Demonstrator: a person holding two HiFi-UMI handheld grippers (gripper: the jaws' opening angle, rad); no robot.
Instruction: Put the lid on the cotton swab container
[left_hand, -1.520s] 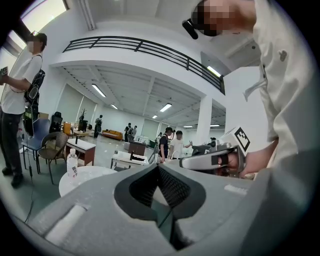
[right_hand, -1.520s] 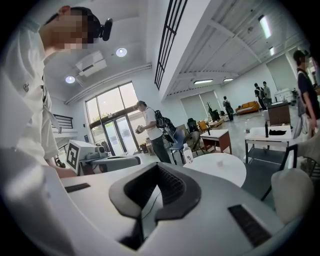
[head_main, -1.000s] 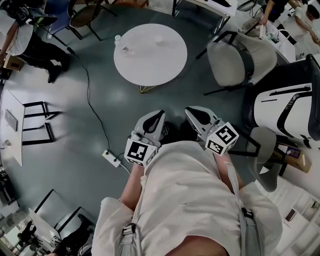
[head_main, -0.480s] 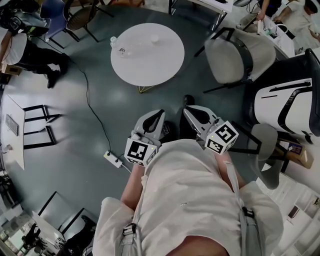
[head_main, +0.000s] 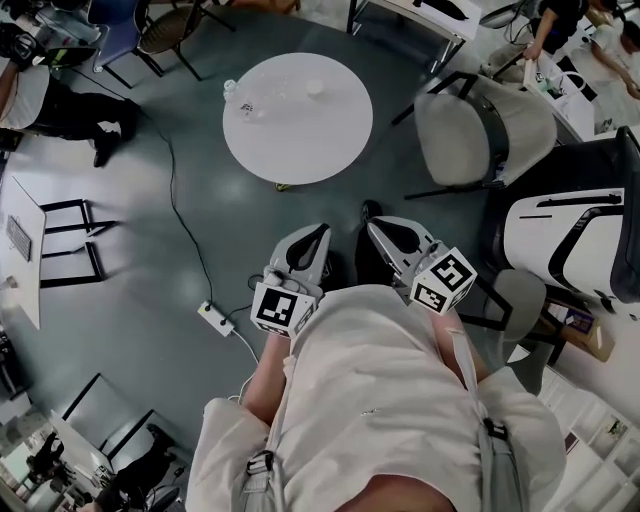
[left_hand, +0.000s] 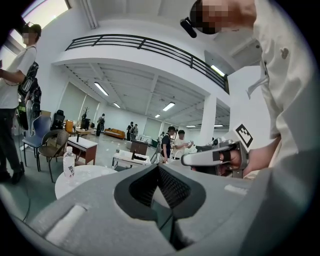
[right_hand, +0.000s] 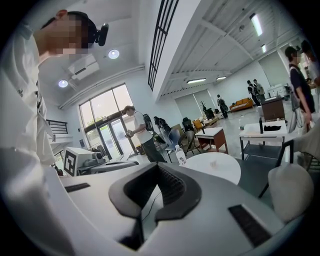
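Both grippers are held close to my body, well short of the round white table (head_main: 300, 135). The left gripper (head_main: 318, 232) is shut with nothing between its jaws. Beside it, the right gripper (head_main: 375, 225) is shut and empty too. On the table stand a clear bottle (head_main: 232, 90) and two small pale items, one near the far edge (head_main: 316, 88) and one by the bottle (head_main: 251, 108); both are too small to identify. The right gripper view shows the table (right_hand: 222, 172), the bottle (right_hand: 180, 155) and a small item (right_hand: 214, 163). The left gripper view shows the bottle (left_hand: 69, 162).
A grey chair (head_main: 480, 125) stands right of the table, and a white and black chair (head_main: 570, 235) further right. A power strip (head_main: 212, 317) with its cable lies on the floor at left. A person (head_main: 45, 95) stands far left, near a white desk (head_main: 20, 245).
The view has shifted slightly and a dark shoe now shows between the grippers. Both grippers stay shut in the same pose near my body.
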